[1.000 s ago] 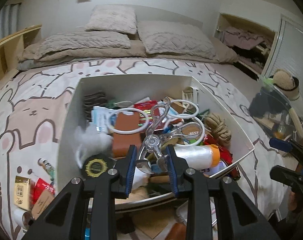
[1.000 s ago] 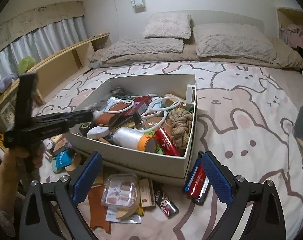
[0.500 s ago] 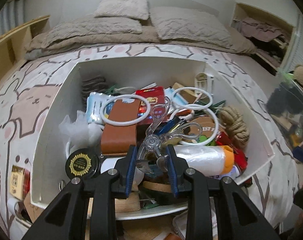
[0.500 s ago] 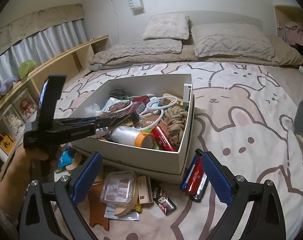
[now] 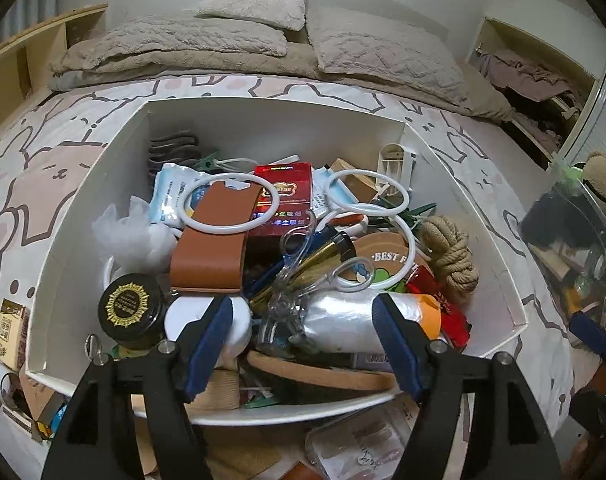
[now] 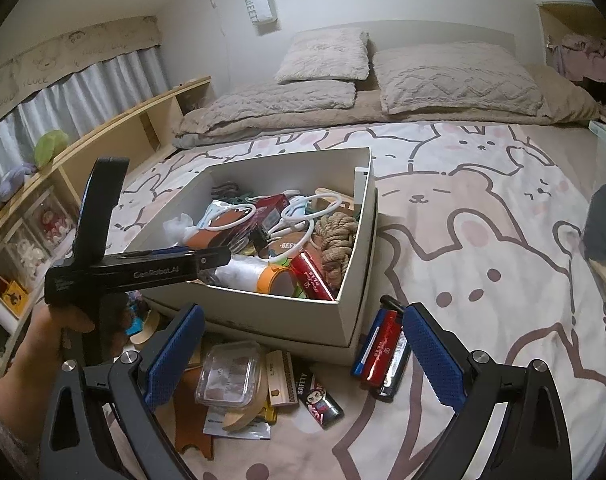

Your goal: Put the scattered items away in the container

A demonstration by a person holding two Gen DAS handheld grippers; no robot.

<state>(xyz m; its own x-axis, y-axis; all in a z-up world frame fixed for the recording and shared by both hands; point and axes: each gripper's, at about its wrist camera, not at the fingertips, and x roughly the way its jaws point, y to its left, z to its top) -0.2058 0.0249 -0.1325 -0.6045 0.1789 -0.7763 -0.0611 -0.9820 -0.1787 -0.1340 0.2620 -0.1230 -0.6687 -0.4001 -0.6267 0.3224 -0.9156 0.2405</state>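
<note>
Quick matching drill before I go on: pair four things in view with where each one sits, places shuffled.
Things:
1. rope coil
2. clear plastic case
3. red and blue lighters
4. clear scissors

Places:
A. on the bedspread by the white box's near right corner
B. in the box, against its right wall
C. on the bedspread in front of the box
D. in the box, between the open left gripper's fingers

Pairs: 1-B, 2-C, 3-A, 4-D
</note>
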